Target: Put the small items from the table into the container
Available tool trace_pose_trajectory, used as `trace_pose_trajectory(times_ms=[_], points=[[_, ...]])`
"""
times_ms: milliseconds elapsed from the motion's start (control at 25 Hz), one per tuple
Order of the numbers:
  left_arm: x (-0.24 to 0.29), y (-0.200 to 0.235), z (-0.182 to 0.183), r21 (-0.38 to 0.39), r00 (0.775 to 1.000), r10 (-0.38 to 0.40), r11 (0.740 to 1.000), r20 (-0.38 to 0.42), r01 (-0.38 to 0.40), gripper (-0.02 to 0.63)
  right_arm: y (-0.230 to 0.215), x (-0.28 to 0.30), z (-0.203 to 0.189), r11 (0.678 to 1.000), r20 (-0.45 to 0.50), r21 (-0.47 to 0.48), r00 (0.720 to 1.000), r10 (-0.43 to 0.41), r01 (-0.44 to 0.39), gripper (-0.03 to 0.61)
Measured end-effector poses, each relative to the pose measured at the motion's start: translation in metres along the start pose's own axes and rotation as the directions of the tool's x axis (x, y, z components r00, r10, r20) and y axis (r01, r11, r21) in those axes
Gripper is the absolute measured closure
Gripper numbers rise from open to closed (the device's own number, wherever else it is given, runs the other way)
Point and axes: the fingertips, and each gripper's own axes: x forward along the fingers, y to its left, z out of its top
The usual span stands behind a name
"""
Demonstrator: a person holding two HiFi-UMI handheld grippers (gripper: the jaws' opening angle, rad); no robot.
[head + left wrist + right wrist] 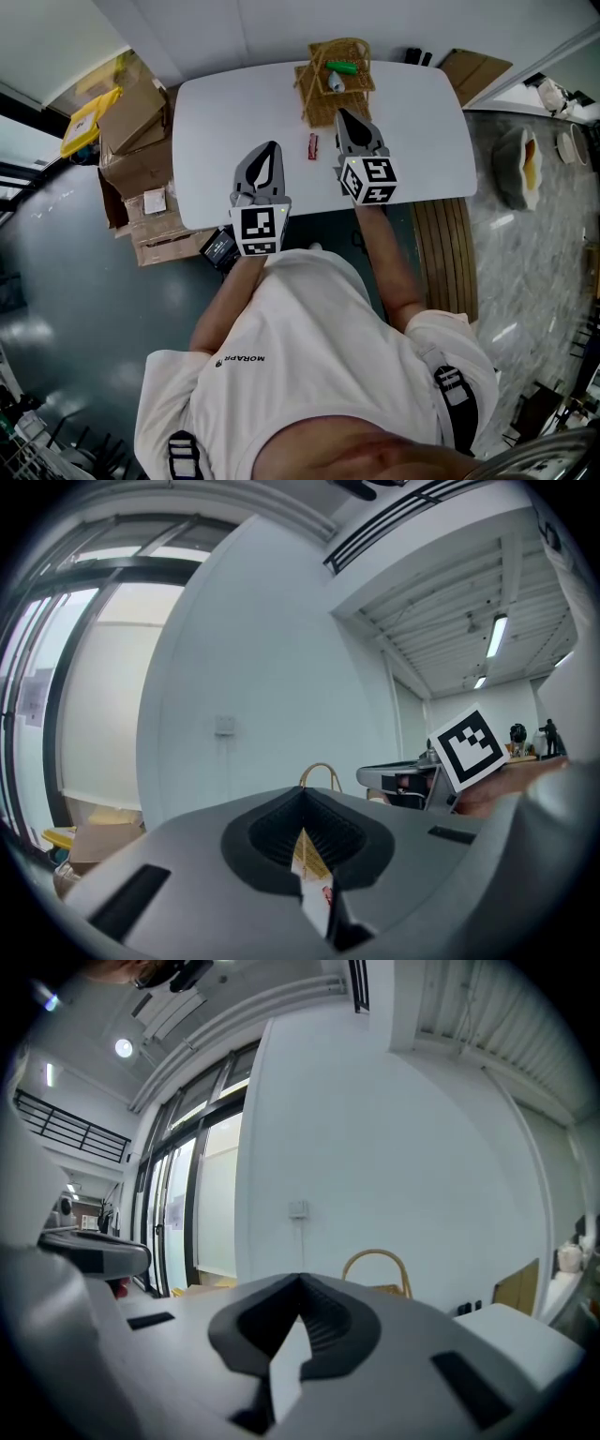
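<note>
The small red item (313,145) lies on the worktop (225,122), long axis 12 to 6 o'clock. It sits at 3 o'clock from the left hand-held gripper (271,148) and 8 o'clock from the right hand-held gripper (342,114), about equally near; both have their jaws together, empty; the basket (319,105) is at 12 o'clock

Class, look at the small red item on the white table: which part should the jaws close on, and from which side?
Take the red item at its middle, across the narrow width, probably from above: it lies flat and elongated on the table, with bare surface along both long sides.
</note>
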Motion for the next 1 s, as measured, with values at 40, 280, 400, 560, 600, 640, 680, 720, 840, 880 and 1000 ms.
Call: trace_pose_trajectory(times_ms=[40,280,400,560,600,640,680,720,840,880,1000], points=[[0.0,0.0,0.0,0.002,1.0,0.002,1.0,0.0,-0.002,0.611,0.004,-0.002,0.0,1.0,0.002,0.004,1.0,0.006,-0.006,0.566],[0.001,0.0,-0.001,0.01,1.0,0.006,1.0,0.003,-0.006,0.611,0.03,-0.015,0.0,0.999,0.009,0.003,0.998,0.054,-0.054,0.566],[0.0,-0.002,-0.001,0.018,1.0,0.005,1.0,0.003,-0.005,0.611,0.041,-0.021,-0.006,0.997,-0.002,0.0,0.997,0.075,-0.075,0.566],[0.0,-0.002,-0.002,0.016,1.0,0.005,1.0,0.0,-0.005,0.611,0.054,-0.025,-0.006,0.996,-0.005,-0.013,0.996,0.089,-0.089,0.566],[0.0,-0.002,-0.002,0.016,1.0,0.006,1.0,0.0,-0.006,0.611,0.057,-0.026,-0.005,0.996,-0.005,-0.015,0.996,0.092,-0.092,0.566],[0.0,-0.002,-0.003,0.016,1.0,0.006,1.0,0.0,-0.006,0.611,0.059,-0.027,-0.006,0.995,-0.005,-0.015,0.995,0.095,-0.095,0.566],[0.001,-0.002,-0.003,0.017,1.0,0.006,1.0,-0.001,-0.006,0.611,0.061,-0.028,-0.006,0.995,-0.006,-0.013,0.995,0.097,-0.097,0.566],[0.001,-0.003,-0.003,0.017,1.0,0.007,1.0,-0.001,-0.007,0.611,0.063,-0.029,-0.007,0.995,-0.007,-0.01,0.995,0.099,-0.099,0.566],[0.0,-0.001,-0.003,0.006,1.0,0.014,1.0,0.003,-0.014,0.611,0.068,-0.031,-0.009,0.994,-0.01,-0.007,0.994,0.104,-0.105,0.566],[0.0,0.0,-0.003,-0.003,1.0,0.018,1.0,0.004,-0.018,0.611,0.069,-0.032,-0.01,0.994,-0.012,-0.008,0.994,0.106,-0.106,0.566],[0.001,0.002,-0.004,-0.017,1.0,0.024,1.0,0.003,-0.024,0.611,0.071,-0.031,-0.016,0.994,-0.023,-0.011,0.994,0.107,-0.107,0.566]])
